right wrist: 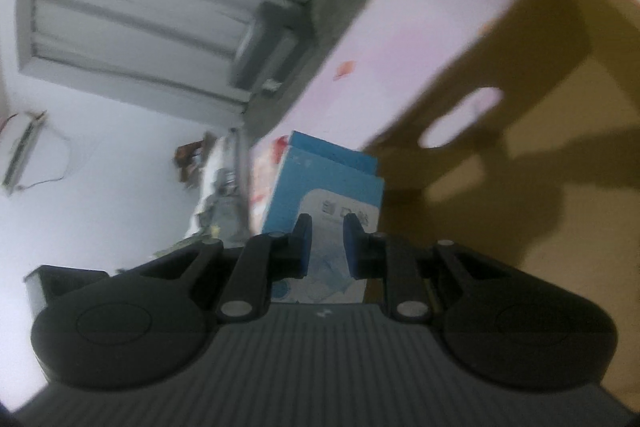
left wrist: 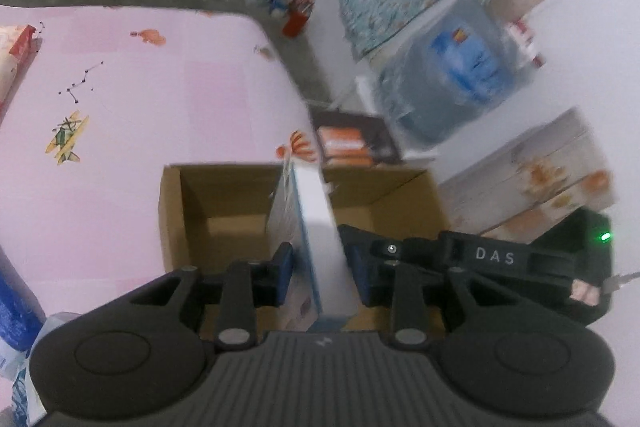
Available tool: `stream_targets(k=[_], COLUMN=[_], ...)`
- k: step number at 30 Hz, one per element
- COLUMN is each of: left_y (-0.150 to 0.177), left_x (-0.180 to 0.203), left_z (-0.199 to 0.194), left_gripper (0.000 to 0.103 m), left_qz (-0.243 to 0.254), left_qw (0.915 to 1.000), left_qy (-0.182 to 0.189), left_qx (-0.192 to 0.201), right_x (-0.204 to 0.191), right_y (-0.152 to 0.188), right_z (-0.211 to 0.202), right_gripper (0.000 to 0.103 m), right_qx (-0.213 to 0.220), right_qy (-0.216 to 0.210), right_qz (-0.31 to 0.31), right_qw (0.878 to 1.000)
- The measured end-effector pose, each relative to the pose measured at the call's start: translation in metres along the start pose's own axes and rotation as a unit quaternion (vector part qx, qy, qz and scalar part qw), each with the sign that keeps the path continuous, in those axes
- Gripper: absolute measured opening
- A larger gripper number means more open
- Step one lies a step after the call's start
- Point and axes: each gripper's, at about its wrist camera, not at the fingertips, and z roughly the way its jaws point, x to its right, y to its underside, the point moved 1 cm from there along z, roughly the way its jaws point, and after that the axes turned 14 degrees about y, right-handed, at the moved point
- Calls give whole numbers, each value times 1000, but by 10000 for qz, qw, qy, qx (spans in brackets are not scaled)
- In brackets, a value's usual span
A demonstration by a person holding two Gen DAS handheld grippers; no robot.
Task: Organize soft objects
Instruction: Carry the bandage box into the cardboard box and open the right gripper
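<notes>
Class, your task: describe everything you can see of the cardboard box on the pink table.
The cardboard box is plain brown corrugated card, open at the top, with nothing visible on the floor that shows. It stands on the pink table near its edge. The right wrist view shows an oval hand-hole cut through one wall. A white and blue pack, gripped between the left gripper fingers, hangs in front of the opening. Whether it touches the box is unclear.
</notes>
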Motion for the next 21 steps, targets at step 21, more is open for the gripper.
stream_targets(k=[21], left_y=[27], left_x=[-40], left_z=[-113], left_gripper=[52], left_qz=[127], left_qw=[9954], left_qy=[-655], left_qx=[693], right_x=[13], right_y=[34], right_z=[63], right_gripper=[17], right_qx=[-381], right_qy=[756], right_qz=[-532], right_qw=[9950])
